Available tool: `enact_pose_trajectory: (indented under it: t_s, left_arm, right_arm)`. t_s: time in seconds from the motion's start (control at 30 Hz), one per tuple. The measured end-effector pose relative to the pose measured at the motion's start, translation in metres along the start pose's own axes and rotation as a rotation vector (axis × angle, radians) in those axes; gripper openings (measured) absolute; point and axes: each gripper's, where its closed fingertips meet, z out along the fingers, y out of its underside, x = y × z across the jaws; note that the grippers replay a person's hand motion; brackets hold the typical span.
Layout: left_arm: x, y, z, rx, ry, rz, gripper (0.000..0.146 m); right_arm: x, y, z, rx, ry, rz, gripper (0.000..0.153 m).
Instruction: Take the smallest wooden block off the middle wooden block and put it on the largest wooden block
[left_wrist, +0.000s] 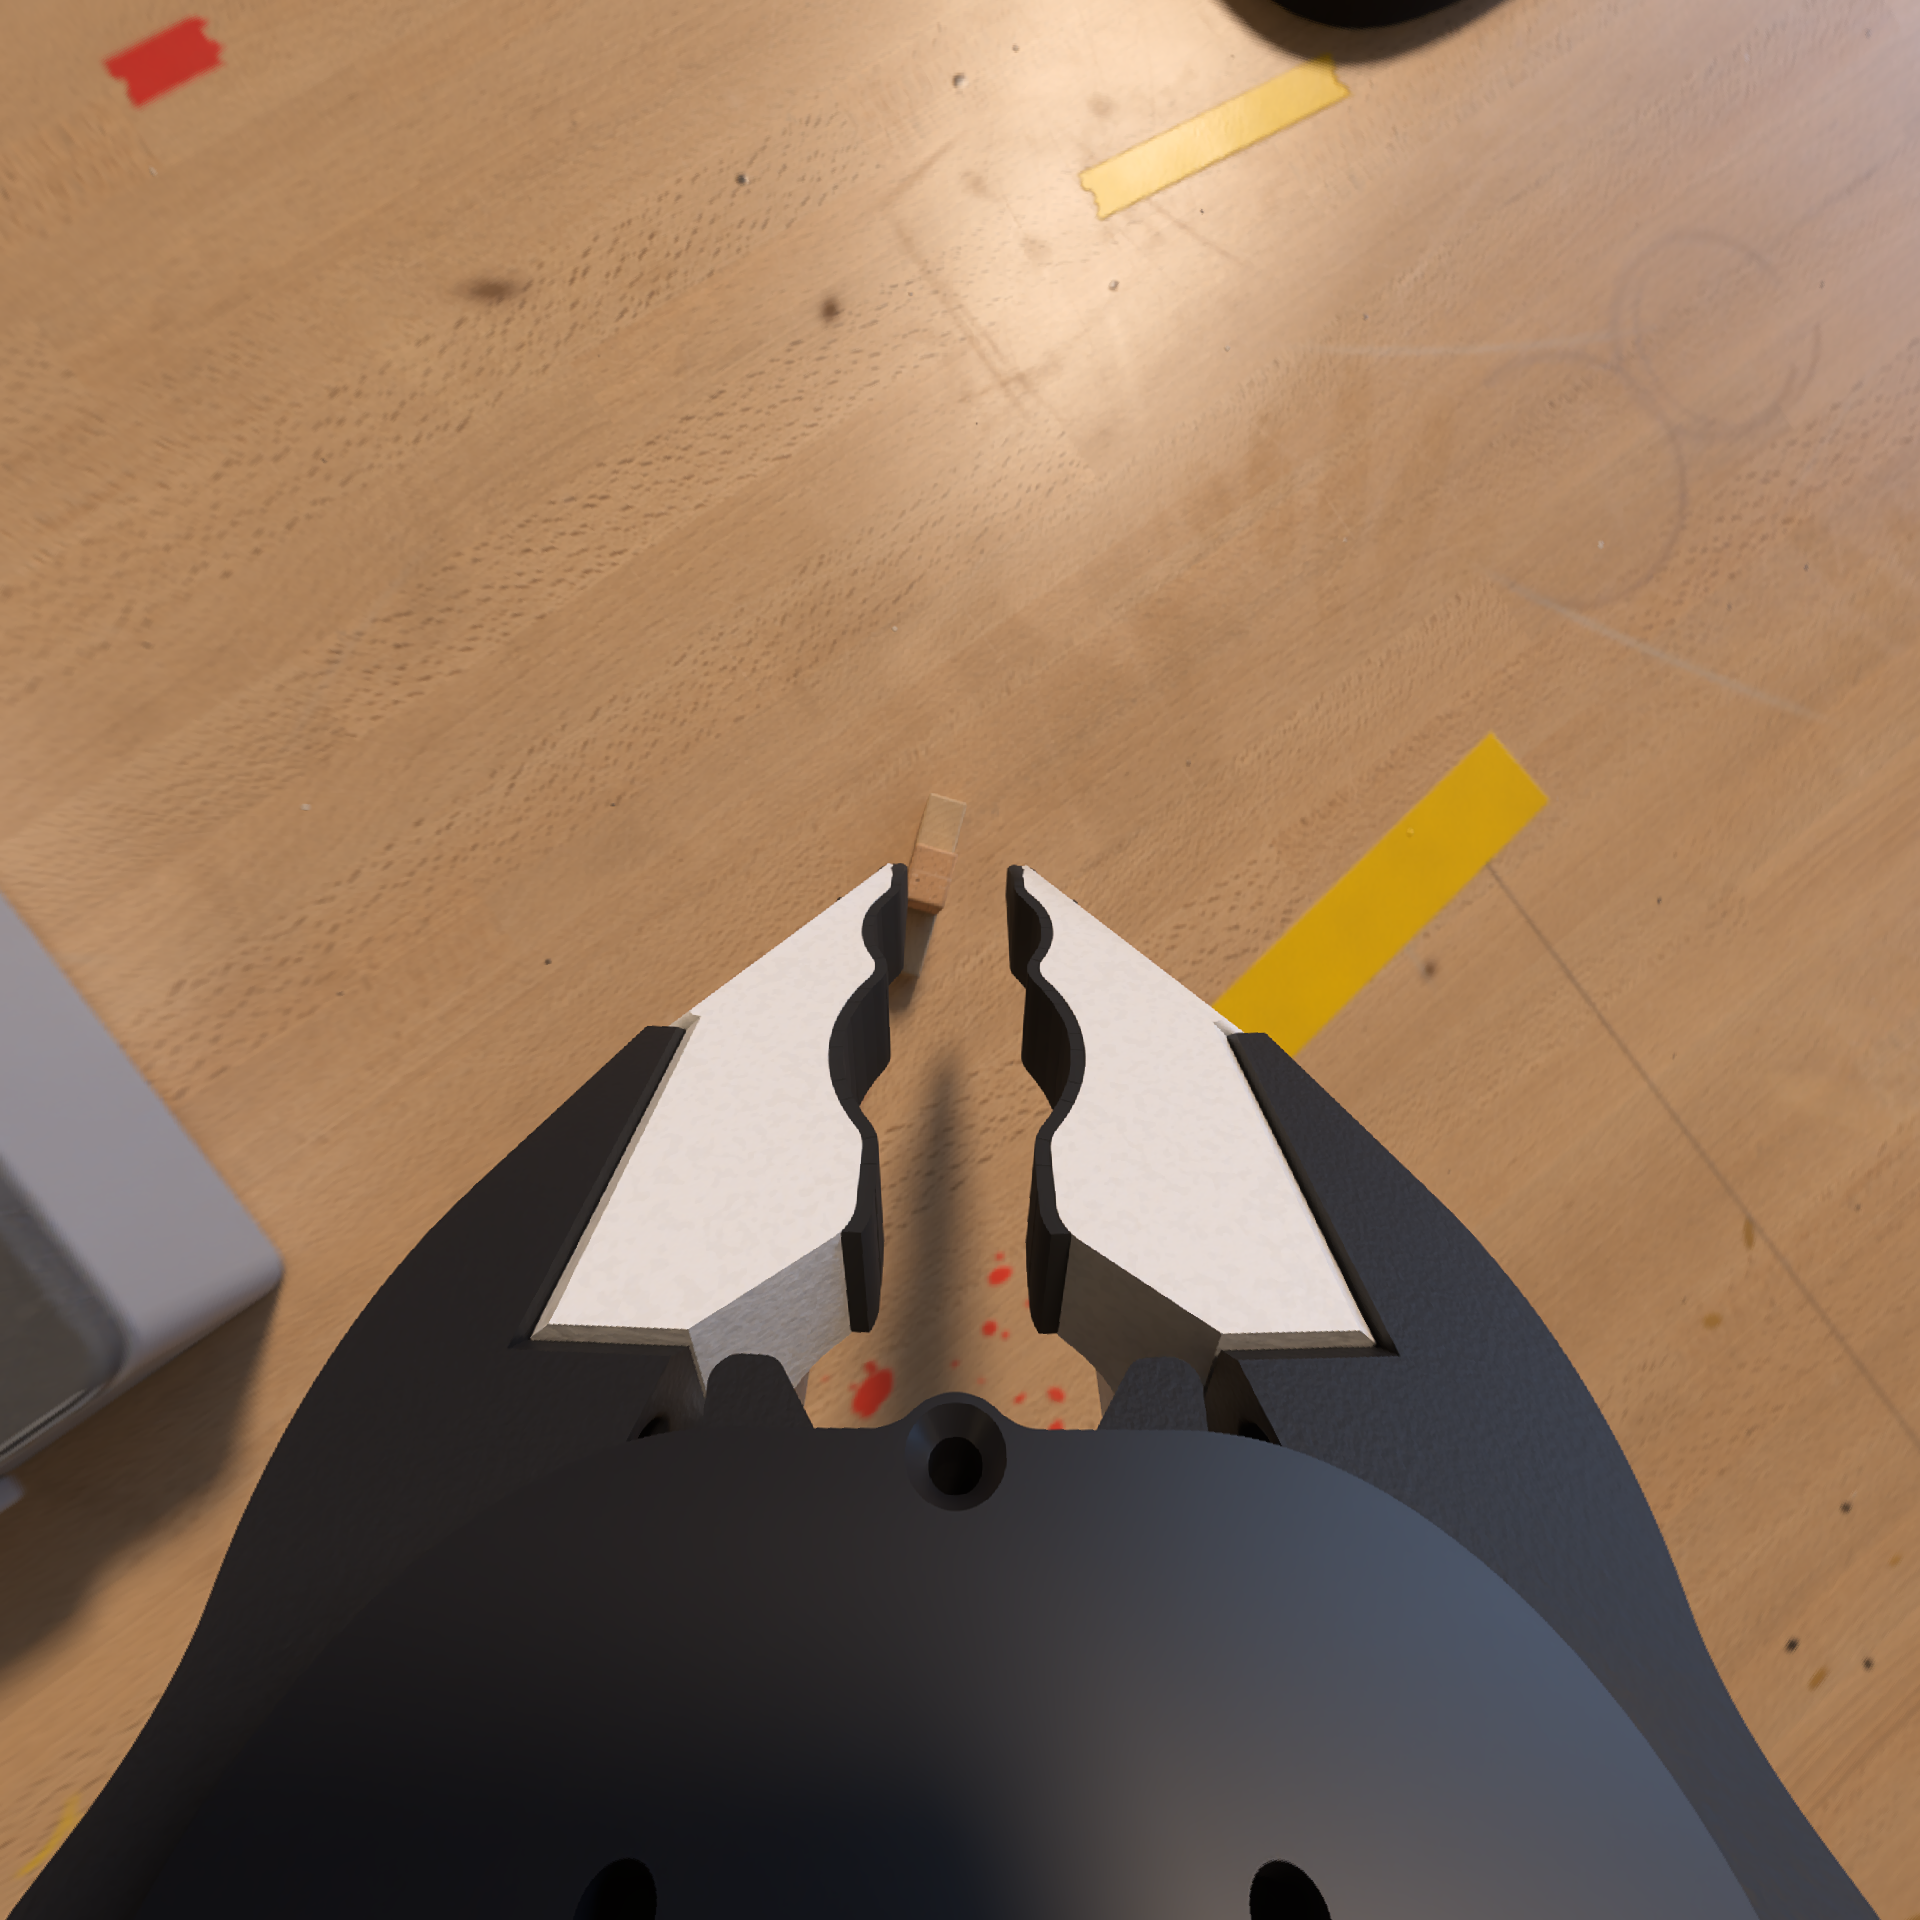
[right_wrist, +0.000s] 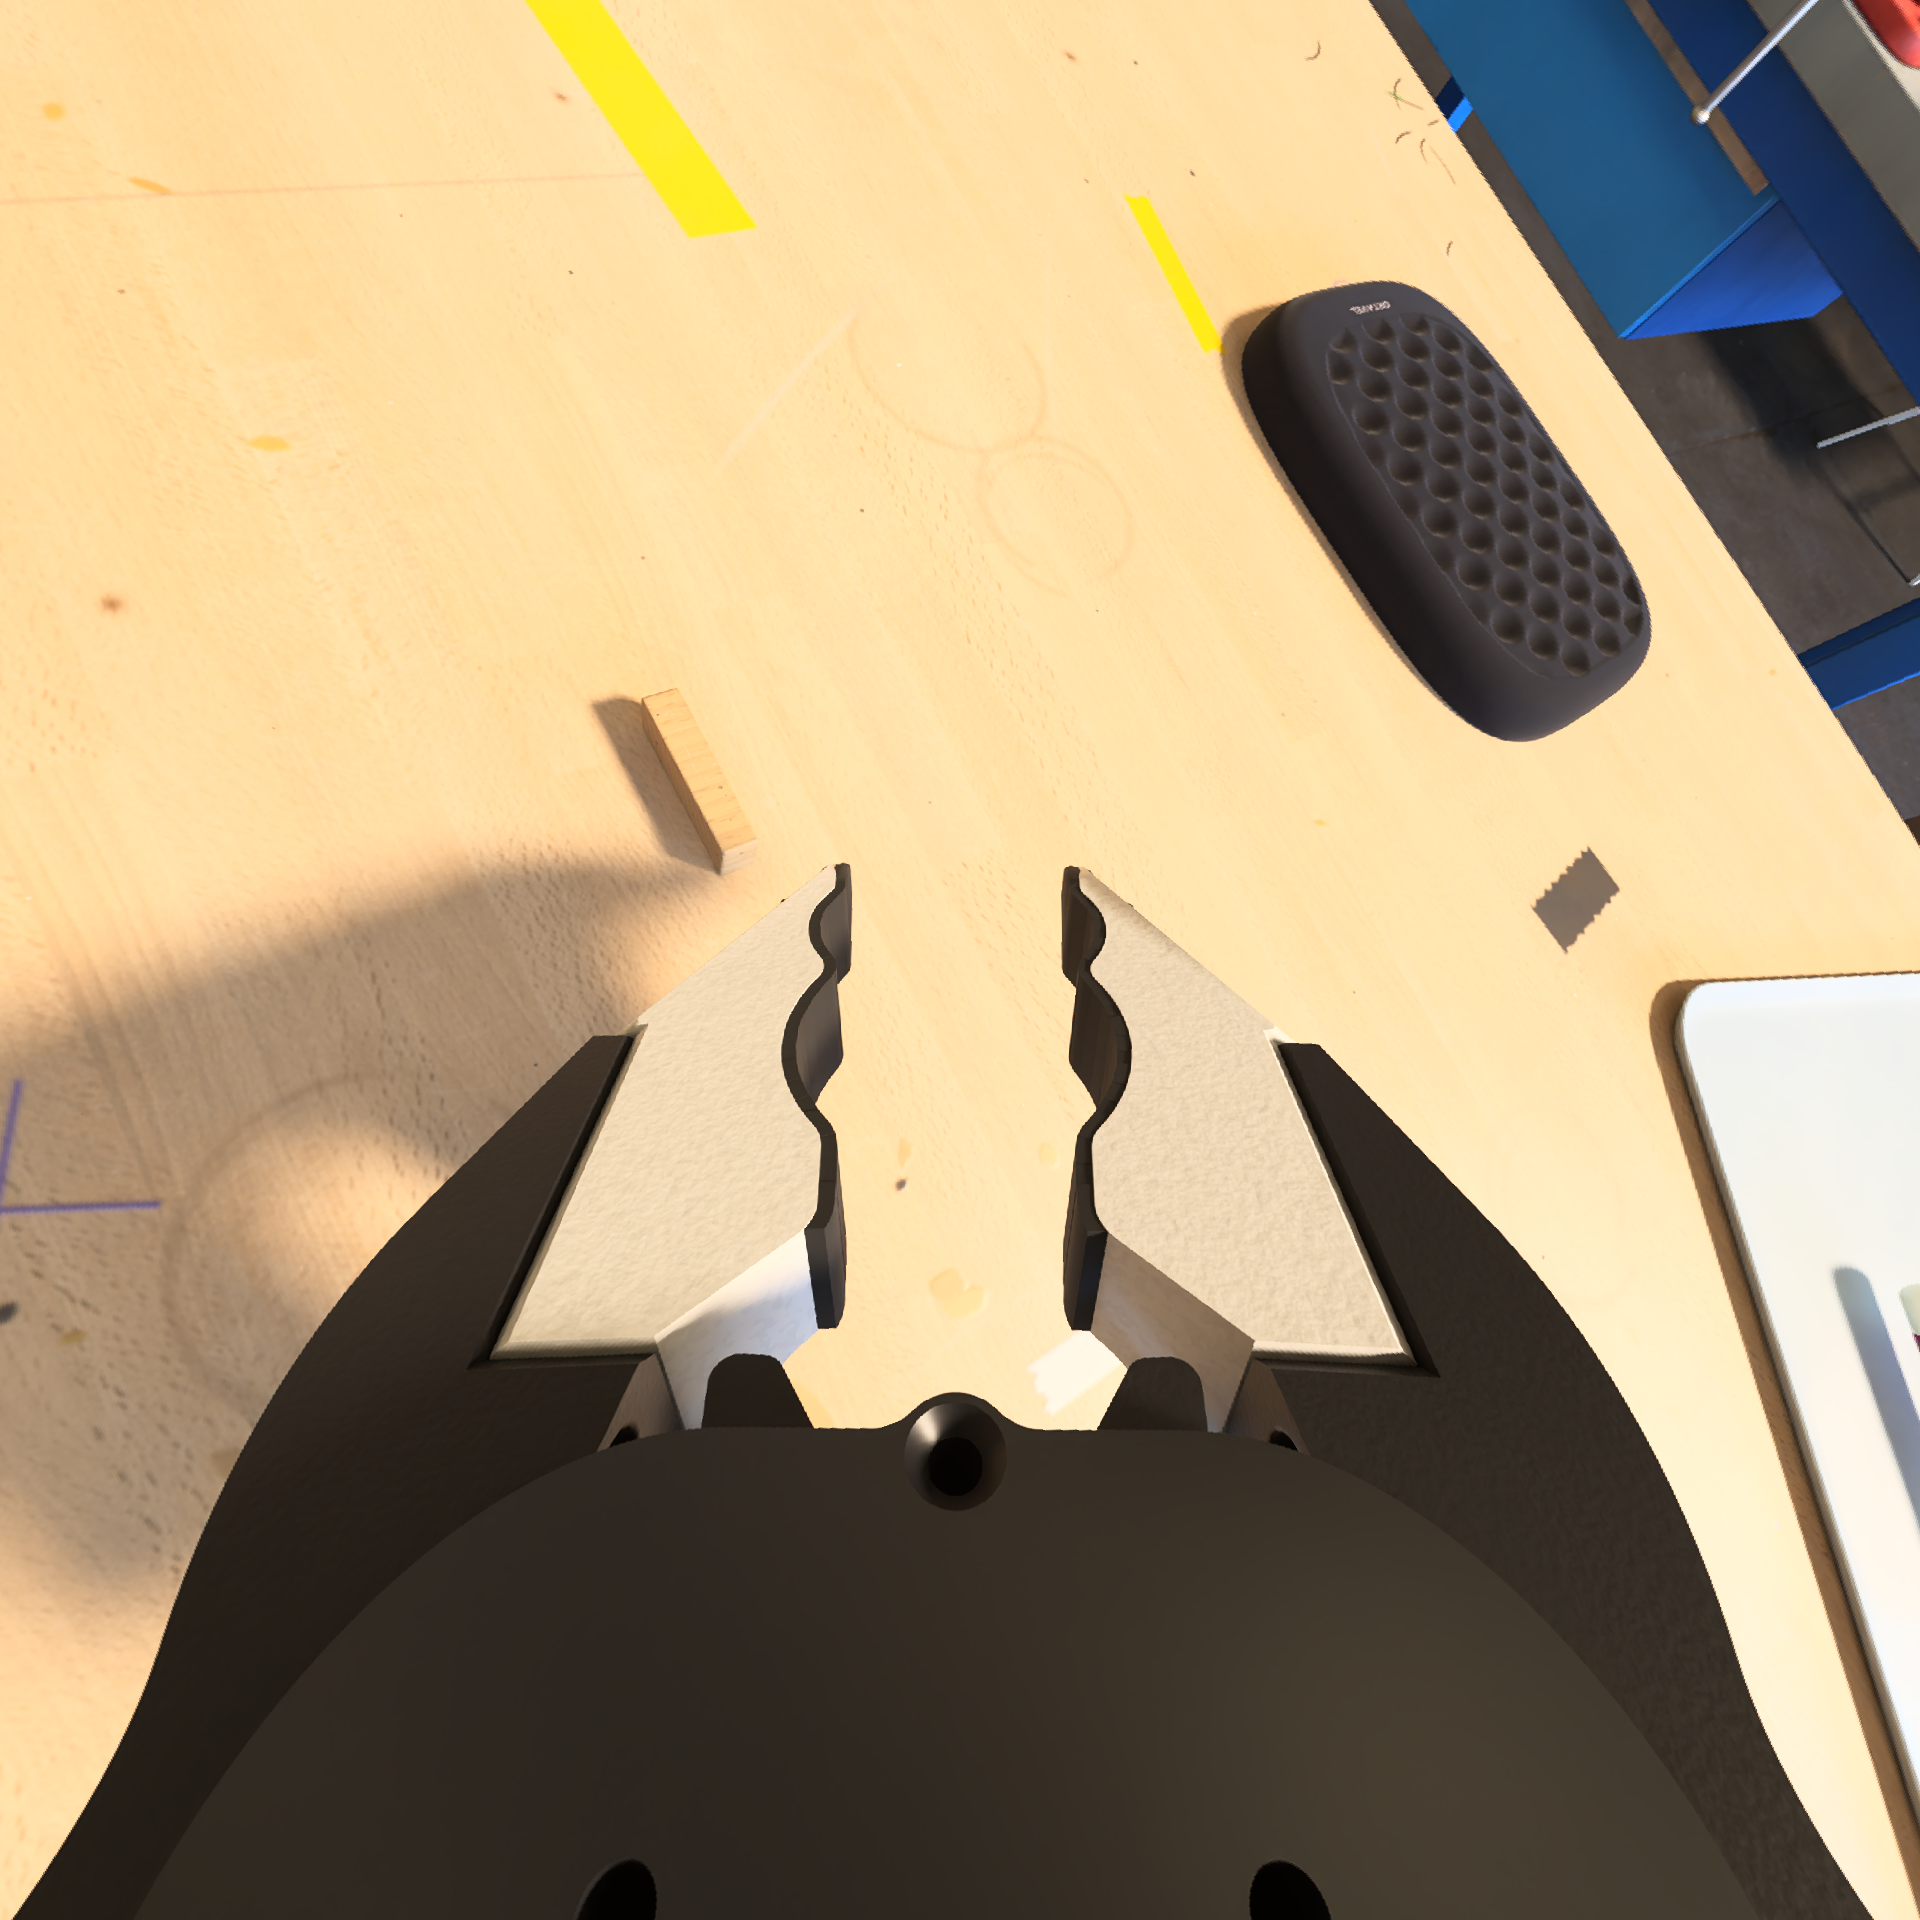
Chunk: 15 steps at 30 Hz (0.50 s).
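Observation:
In the left wrist view, small pale wooden blocks (left_wrist: 935, 857) sit on the table just beyond my left gripper (left_wrist: 956, 878), close to its left fingertip (left_wrist: 894, 883). They look stacked, one on another, and the finger hides their lower part. That gripper is open with a narrow gap and holds nothing. In the right wrist view, a long wooden block (right_wrist: 698, 781) lies flat on the table, ahead and to the left of my right gripper (right_wrist: 956, 878). That gripper is open wider and empty.
A black dimpled pad (right_wrist: 1455, 509) lies at the right, near the table edge. A white tray (right_wrist: 1808, 1143) sits at the near right. Yellow tape strips (left_wrist: 1382, 894) (right_wrist: 639, 114) and red tape (left_wrist: 164, 60) mark the table. A grey-white box (left_wrist: 104, 1195) stands at the left.

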Motion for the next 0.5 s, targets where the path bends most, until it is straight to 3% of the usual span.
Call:
enact_pose_trajectory:
  t_s: [0.13,0.3,0.5]
  left_arm:
    - [0.001,0.009,0.020,-0.085,-0.001,-0.001,0.034]
    - [-0.004,0.011,0.027,-0.113,-0.087,0.175,0.033]
    - [-0.005,0.020,0.020,-0.133,-0.059,0.216,0.037]
  right_arm:
    - [-0.001,0.000,0.001,-0.003,-0.004,-0.005,0.040]
    - [0.001,0.002,-0.002,-0.016,0.014,-0.015,0.041]
    - [0.004,0.005,-0.005,-0.021,0.031,-0.013,0.041]
